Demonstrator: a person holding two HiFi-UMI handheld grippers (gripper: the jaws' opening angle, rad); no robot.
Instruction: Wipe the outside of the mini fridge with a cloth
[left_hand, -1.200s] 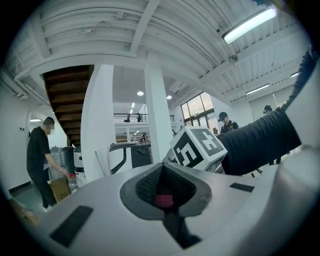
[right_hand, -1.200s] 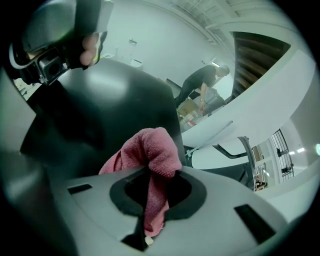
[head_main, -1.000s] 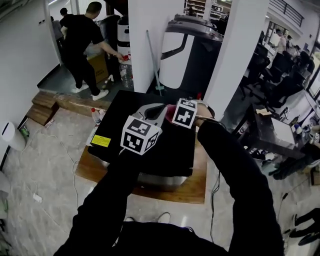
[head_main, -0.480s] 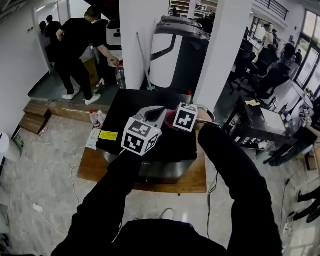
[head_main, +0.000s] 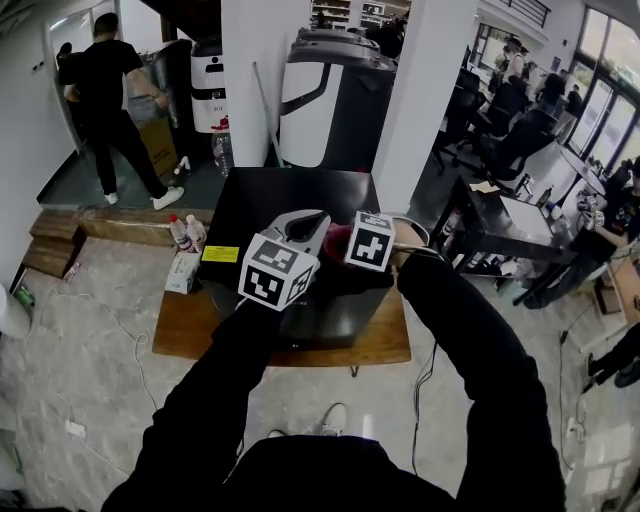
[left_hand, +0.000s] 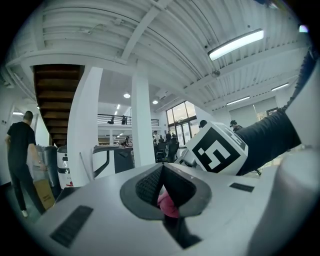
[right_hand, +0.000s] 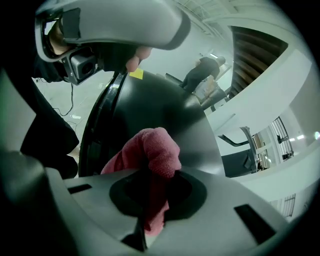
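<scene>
Your right gripper clamps a pink woven cloth over the black mini fridge top, near its front edge. Your left gripper is just beside it, jaws together.

We see a low wooden board flat on the tiled floor. The black mini fridge stands on it, w/ bare wood showing at front & left. By the board's left edge: two small bottles & a white packet; can't tell if on wood or floor. A black cable runs across the floor at right.
</scene>
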